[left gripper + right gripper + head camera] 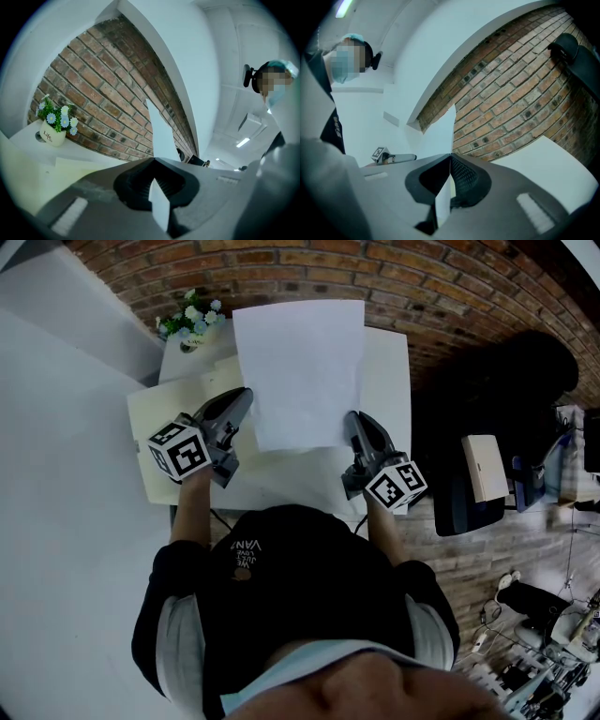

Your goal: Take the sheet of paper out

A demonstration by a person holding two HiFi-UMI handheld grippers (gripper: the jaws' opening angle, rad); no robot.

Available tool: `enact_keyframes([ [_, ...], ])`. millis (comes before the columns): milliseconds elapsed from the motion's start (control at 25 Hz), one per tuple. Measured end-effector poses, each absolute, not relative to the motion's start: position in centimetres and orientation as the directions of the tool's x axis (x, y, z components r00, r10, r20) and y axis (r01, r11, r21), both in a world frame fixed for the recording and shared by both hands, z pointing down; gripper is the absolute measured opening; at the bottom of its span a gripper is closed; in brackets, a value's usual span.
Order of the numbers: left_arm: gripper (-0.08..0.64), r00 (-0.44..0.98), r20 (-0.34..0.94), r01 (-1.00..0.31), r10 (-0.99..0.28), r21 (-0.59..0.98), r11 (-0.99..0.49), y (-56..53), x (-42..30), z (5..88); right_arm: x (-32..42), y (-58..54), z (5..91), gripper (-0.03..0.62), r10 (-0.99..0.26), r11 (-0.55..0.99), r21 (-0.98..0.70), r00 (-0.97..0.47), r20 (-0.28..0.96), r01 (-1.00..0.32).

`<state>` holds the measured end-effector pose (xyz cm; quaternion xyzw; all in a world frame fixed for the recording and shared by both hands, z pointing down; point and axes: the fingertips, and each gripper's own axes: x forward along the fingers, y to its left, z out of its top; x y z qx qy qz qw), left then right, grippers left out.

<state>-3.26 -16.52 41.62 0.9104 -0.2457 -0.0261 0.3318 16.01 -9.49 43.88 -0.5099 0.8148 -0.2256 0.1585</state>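
The left gripper [247,397] and the right gripper [352,418] were each clamped on a near corner of the sheet of paper [300,362], likely to keep it spread flat, apparently lifted above the white table [389,367].

The sheet of paper [300,371] spans from left tongs [246,397] to right tongs [352,418].

Brick wall [309,273] behind white table [386,381]
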Motion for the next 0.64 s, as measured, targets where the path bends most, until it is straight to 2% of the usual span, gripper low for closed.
enact_keyframes([
  [640,0.002,0.879,0.115,-0.428,-0.463,0.616,-0.661,-16.59,-3.12,41.82,16.17,-9.62,44.0,-0.002,-0.902,0.378,-0.526,-0.431,-0.025,-0.762],
])
